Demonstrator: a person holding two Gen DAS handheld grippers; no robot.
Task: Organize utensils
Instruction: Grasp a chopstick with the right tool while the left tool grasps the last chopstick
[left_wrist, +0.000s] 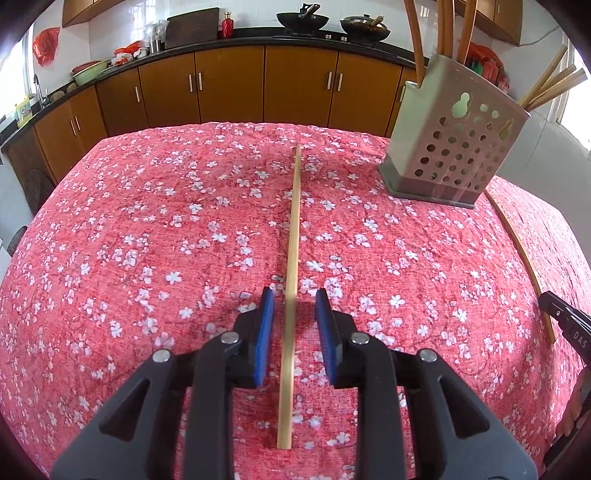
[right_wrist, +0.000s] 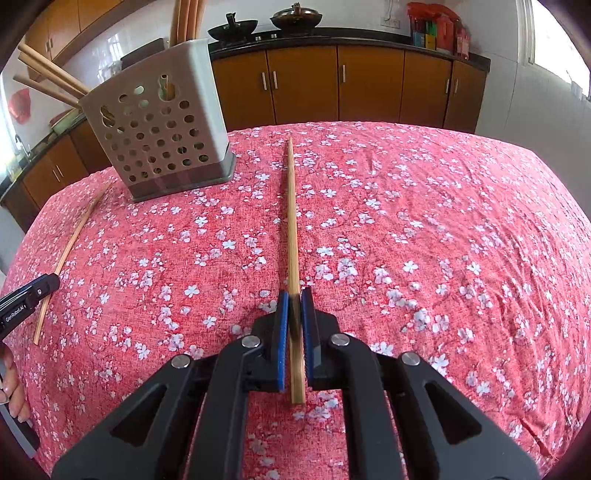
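A pale bamboo chopstick (left_wrist: 291, 280) lies lengthwise on the floral tablecloth, between the blue pads of my left gripper (left_wrist: 294, 295), which is open with gaps on both sides. My right gripper (right_wrist: 294, 295) is shut on a second, darker chopstick (right_wrist: 292, 229) that points away from me, low over the cloth. A grey perforated utensil holder (left_wrist: 452, 140) with several chopsticks and wooden handles in it stands at the far right in the left view and at the far left in the right wrist view (right_wrist: 159, 125).
The table carries a red flowered cloth (left_wrist: 147, 240). The other gripper's tip shows at the right edge (left_wrist: 565, 321) and at the left edge (right_wrist: 26, 302). Brown kitchen cabinets (left_wrist: 258, 85) and a counter with woks stand beyond the table.
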